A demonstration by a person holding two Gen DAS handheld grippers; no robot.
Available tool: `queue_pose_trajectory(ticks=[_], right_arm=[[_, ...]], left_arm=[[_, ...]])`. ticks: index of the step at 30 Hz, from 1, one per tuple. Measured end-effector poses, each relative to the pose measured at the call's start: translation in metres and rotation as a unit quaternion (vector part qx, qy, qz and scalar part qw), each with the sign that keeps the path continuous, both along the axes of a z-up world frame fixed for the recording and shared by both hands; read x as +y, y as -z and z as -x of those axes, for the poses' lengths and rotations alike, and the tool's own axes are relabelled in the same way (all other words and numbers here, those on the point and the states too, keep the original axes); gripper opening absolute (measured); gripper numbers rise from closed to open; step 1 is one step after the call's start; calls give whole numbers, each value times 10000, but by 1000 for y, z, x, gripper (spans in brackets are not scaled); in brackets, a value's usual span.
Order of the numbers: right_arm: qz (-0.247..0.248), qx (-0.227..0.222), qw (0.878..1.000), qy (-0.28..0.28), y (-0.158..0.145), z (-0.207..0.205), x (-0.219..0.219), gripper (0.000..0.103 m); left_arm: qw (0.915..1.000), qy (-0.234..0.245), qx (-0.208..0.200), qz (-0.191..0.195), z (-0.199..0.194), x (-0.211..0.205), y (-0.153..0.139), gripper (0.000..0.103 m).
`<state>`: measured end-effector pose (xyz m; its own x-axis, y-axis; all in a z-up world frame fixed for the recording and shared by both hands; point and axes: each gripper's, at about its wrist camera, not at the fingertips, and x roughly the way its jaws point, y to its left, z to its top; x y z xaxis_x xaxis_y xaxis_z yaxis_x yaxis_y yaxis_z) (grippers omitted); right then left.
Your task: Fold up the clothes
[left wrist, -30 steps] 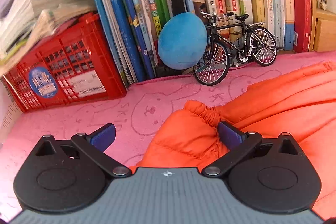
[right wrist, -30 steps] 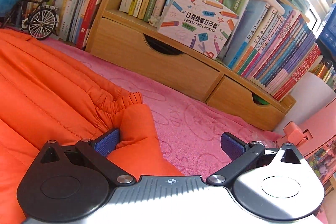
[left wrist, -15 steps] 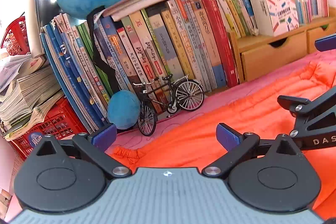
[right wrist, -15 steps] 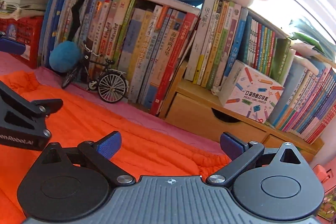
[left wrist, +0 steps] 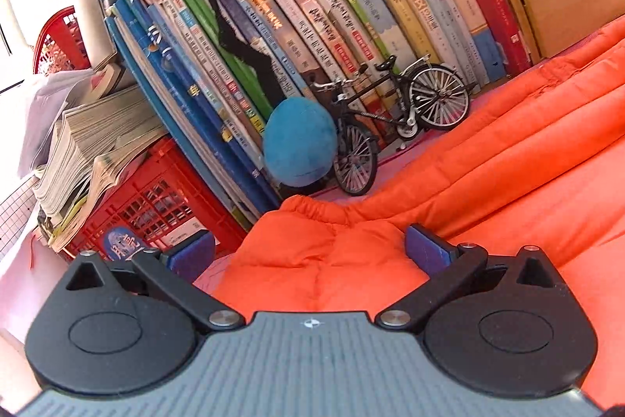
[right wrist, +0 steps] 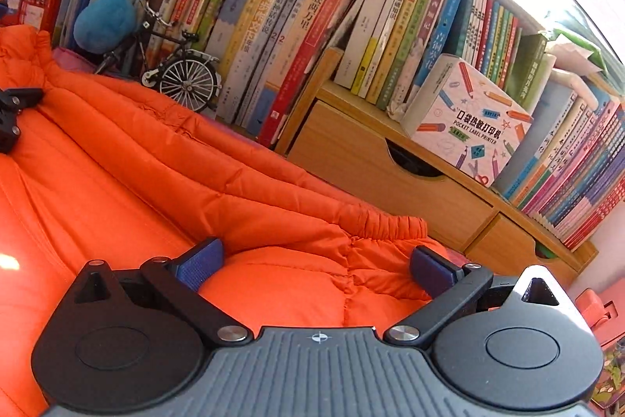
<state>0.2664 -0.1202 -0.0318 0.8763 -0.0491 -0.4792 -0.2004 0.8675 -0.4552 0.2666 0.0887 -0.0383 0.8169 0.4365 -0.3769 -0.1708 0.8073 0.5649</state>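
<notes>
While both jaws gape, orange jacket cuffs lie between them.

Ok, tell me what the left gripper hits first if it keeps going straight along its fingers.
Probably the elastic cuff of the puffy orange jacket sleeve lying between the left gripper's open fingers; beyond it sits the blue plush ball, though depth is uncertain.

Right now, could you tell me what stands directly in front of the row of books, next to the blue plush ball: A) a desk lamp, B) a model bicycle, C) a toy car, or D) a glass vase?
B: a small black model bicycle stands on the pink surface against the books, its front wheel beside the blue plush ball, just beyond the orange jacket.
</notes>
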Motion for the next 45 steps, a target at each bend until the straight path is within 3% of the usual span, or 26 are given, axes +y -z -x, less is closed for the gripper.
queue_pose_trajectory(ticks=[6,14,17,27,30,33,35,37,40,43,45], right_arm=[[-125,157,9991,374,-1,-7,-35,102],[-156,159,9975,676,2,-5,-68,102],[-703,306,9930,902,5,-5,-93,102],[-703,292,9934,861,5,-5,-94,102],[-647,259,9930,951,4,-8,-88,102],[-61,142,9955,934,-8,-4,-74,102],[312,-138,9961,816,-23,8,-63,100],[356,-529,9964,566,-40,25,-48,100],[-280,-616,9977,72,-63,39,-17,100],[-825,-436,9952,-281,-68,40,16,102],[-836,-315,9955,-321,-57,37,37,102]], left_arm=[[9988,-139,166,431,3,35,-1,103],[9989,-281,175,340,3,52,2,103],[9988,-282,196,343,1,53,4,103],[9985,-257,236,430,-3,57,5,103],[9990,-363,238,118,-8,50,4,103],[9980,-510,301,-217,-6,39,-12,103],[9990,-441,40,42,6,37,-35,102],[9981,-279,-211,503,19,30,-59,102],[9939,112,-284,1056,32,9,-74,102],[9957,271,-97,881,27,-15,-54,103],[9966,366,35,740,23,-31,-40,103]])
